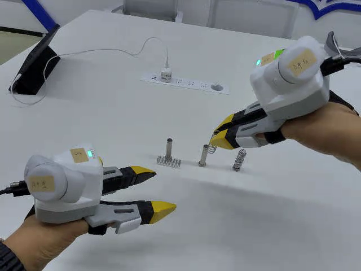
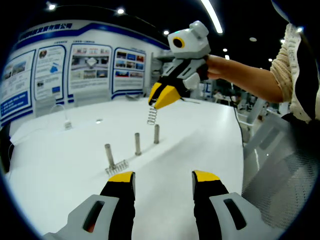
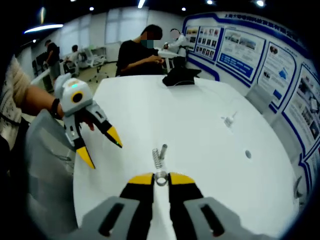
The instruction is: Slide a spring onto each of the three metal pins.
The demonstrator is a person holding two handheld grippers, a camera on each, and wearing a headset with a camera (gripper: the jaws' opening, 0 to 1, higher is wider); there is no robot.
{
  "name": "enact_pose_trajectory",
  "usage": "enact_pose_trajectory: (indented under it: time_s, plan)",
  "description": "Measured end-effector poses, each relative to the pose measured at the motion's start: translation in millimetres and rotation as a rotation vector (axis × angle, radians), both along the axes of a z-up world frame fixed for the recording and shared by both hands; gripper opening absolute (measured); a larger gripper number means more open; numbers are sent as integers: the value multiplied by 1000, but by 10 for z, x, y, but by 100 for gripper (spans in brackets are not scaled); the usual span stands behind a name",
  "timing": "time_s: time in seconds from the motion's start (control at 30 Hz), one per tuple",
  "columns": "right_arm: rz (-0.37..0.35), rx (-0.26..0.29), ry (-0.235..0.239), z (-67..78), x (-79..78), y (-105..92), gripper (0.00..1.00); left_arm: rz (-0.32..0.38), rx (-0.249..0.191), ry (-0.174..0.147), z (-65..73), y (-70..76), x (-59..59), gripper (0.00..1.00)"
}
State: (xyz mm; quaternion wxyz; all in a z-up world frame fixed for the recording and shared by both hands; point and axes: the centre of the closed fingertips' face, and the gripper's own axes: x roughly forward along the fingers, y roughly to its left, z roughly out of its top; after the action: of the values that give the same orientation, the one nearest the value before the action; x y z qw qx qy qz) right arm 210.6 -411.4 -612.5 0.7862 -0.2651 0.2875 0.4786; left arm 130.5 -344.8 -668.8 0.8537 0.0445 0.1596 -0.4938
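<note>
A spring is pinched by the right gripper just beside the top of the middle pin — hung roughly upright — with the left gripper spread, farther off.

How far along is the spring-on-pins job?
Done, apparently: in the head view the first spring stands upright at the right, seemingly sleeving its pin. In hand: the right gripper is shut on a second spring beside the top of the middle pin, not yet threaded on. Remaining: the third spring lies on the table by the bare left-hand pin. The left gripper is open.
</note>
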Motion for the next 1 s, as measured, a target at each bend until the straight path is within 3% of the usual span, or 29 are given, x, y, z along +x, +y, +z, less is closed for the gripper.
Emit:
enact_pose_trajectory:
  time_s: [0.27,0.5,1.0]
  plan:
    - [-58,7,7,-68,224,-9,12,12,-11,8,10,22,2,46]
    - [-73,-7,44,-227,288,23,12,18,-15,8,20,37,8,45]
    - [-89,-27,85,-408,339,24,12,19,-18,13,6,29,4,45]
